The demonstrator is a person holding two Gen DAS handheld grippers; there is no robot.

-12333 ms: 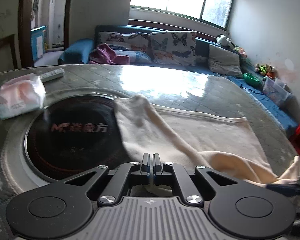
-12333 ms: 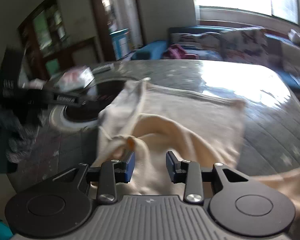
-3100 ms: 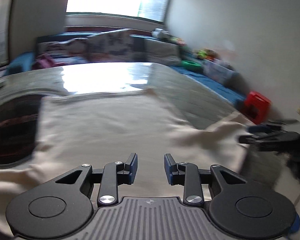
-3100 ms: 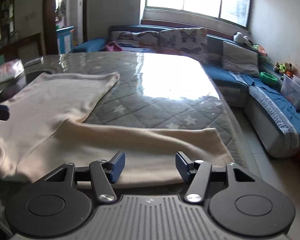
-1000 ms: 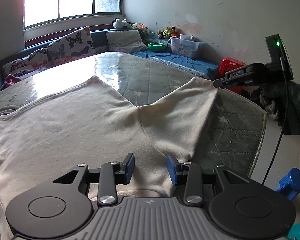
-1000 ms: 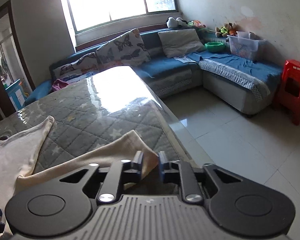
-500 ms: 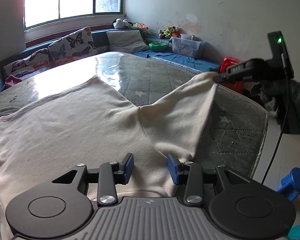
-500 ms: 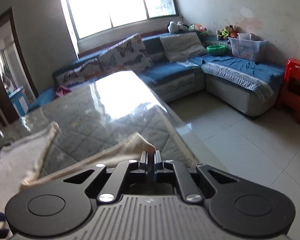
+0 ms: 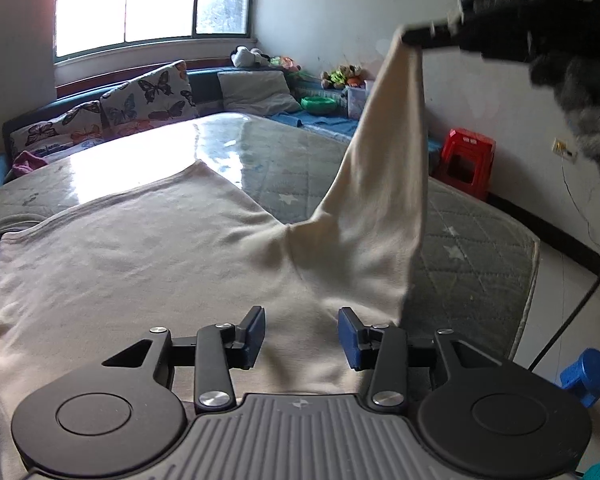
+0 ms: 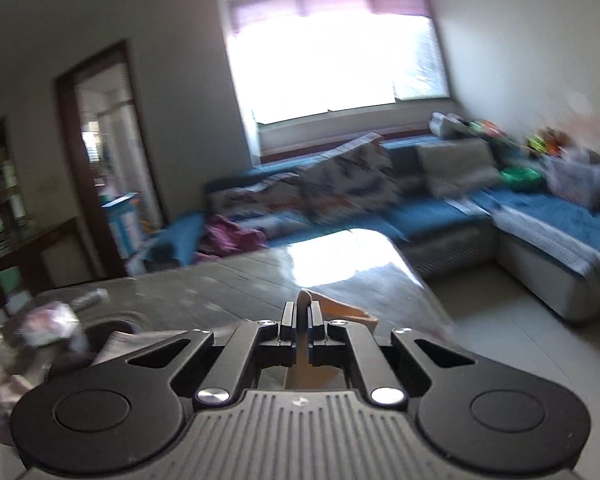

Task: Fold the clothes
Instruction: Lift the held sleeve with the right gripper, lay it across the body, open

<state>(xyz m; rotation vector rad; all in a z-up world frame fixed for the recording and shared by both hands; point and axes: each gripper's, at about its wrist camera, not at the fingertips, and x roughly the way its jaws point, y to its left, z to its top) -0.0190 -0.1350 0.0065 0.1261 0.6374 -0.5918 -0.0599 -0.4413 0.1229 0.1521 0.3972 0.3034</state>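
Observation:
A cream long-sleeved top (image 9: 140, 264) lies spread flat on the quilted table (image 9: 480, 240). My left gripper (image 9: 302, 334) is open and empty, just above the top near the base of its sleeve. My right gripper (image 10: 301, 312) is shut on the sleeve's cuff (image 10: 303, 298). In the left wrist view the right gripper (image 9: 420, 36) holds the sleeve (image 9: 384, 168) stretched up high above the table's right side. The right wrist view is blurred.
A blue corner sofa (image 10: 540, 216) with butterfly cushions (image 9: 148, 96) stands behind the table. A red stool (image 9: 468, 160) stands on the floor to the right. A tissue pack (image 10: 48, 322) and a remote (image 10: 88, 300) lie at the table's far left by a dark round hob.
My right gripper has shut on the sleeve cuff and lifted it high off the table, pulling the sleeve upright. My left gripper has stayed open over the top.

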